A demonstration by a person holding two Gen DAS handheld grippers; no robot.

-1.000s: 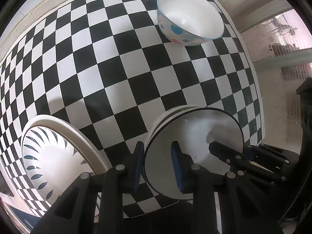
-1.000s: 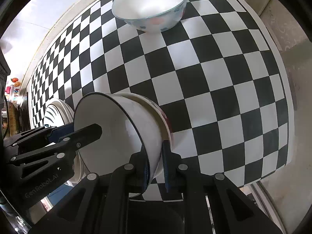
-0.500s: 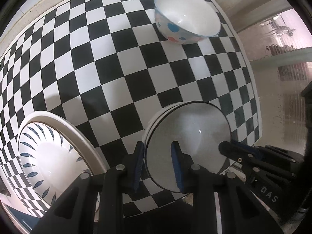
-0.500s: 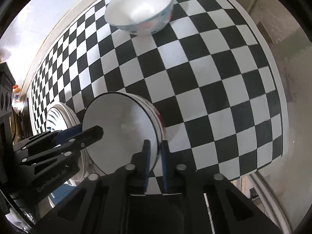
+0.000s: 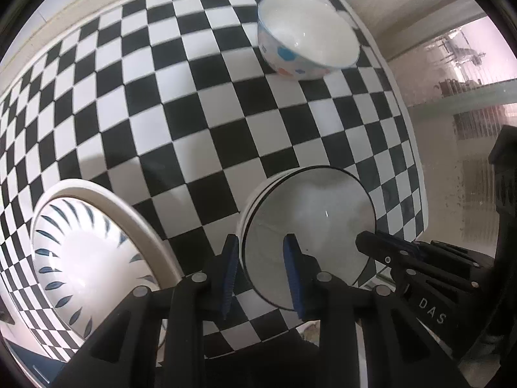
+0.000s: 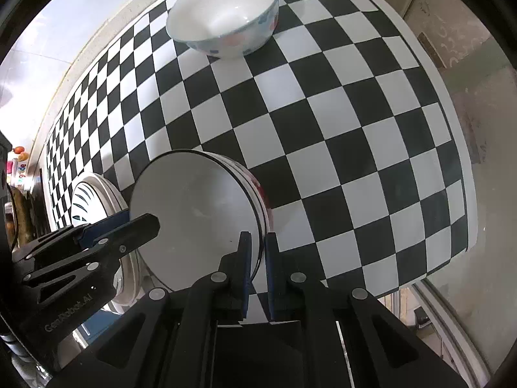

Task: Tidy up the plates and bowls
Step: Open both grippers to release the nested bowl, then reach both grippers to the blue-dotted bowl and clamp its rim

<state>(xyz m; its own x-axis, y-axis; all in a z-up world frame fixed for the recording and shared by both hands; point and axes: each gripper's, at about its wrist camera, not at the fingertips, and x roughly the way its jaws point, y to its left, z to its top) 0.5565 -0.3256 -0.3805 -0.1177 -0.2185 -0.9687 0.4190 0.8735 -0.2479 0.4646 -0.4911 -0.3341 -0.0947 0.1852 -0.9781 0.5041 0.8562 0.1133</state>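
A white bowl with a black rim [image 5: 310, 220] [image 6: 194, 207] sits nested in another bowl [image 6: 265, 198] that has red marks on its side. The stack is near the front edge of the chequered table [image 5: 194, 113]. My left gripper [image 5: 260, 242] is shut on the stack's left rim, one pad inside and one outside. My right gripper [image 6: 257, 237] is shut on the opposite rim. Each view shows the other gripper across the bowl: the right gripper [image 5: 371, 242] and the left gripper [image 6: 142, 223]. I cannot tell whether the stack rests on the table.
A white bowl with coloured dots [image 5: 307, 48] [image 6: 226, 16] stands alone at the far side of the table. A large plate with blue leaf marks [image 5: 80, 242] [image 6: 87, 200] lies just left of the stack. The table's right edge [image 6: 452, 161] drops to the floor.
The black-rimmed bowl was tilted and raised above the bowl under it; it now sits lower and level inside it. Both grippers stayed on the rims.
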